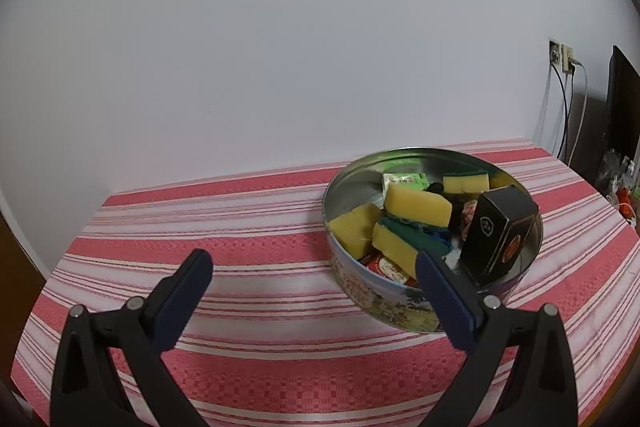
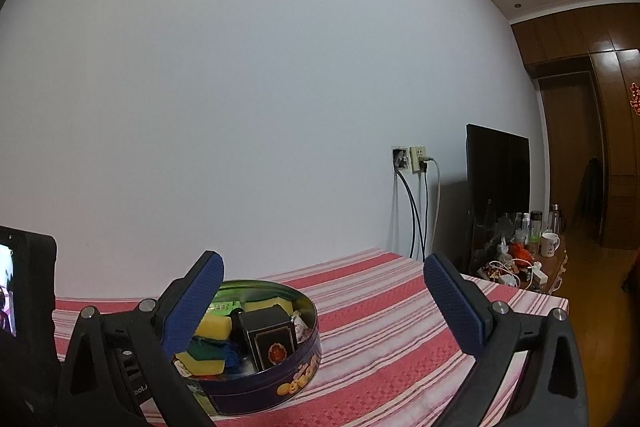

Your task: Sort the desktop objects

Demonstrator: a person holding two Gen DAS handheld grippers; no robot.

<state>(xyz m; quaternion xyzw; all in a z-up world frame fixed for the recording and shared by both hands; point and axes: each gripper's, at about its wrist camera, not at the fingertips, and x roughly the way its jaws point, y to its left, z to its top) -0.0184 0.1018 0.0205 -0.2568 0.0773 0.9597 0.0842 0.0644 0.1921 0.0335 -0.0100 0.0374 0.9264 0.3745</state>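
Observation:
A round metal cookie tin point(image 1: 360, 287) point(image 2: 280, 383) stands on the red-and-white striped tablecloth point(image 1: 248, 239). It holds several yellow-and-green sponges point(image 1: 416, 207) point(image 2: 214, 325), a black box point(image 1: 496, 235) point(image 2: 272, 337) and small packets. My left gripper point(image 1: 314, 263) hangs open above the cloth, its right finger over the tin's near rim. My right gripper point(image 2: 324, 271) is open too, held above the table with its left finger in front of the tin. Neither holds anything.
A white wall rises behind the table, with a socket and cables point(image 2: 416, 163) to the right. A dark screen point(image 2: 498, 187) and a low shelf with bottles and a mug point(image 2: 550, 245) stand past the table's right edge point(image 2: 560, 301). The other gripper's body point(image 2: 28, 291) shows at left.

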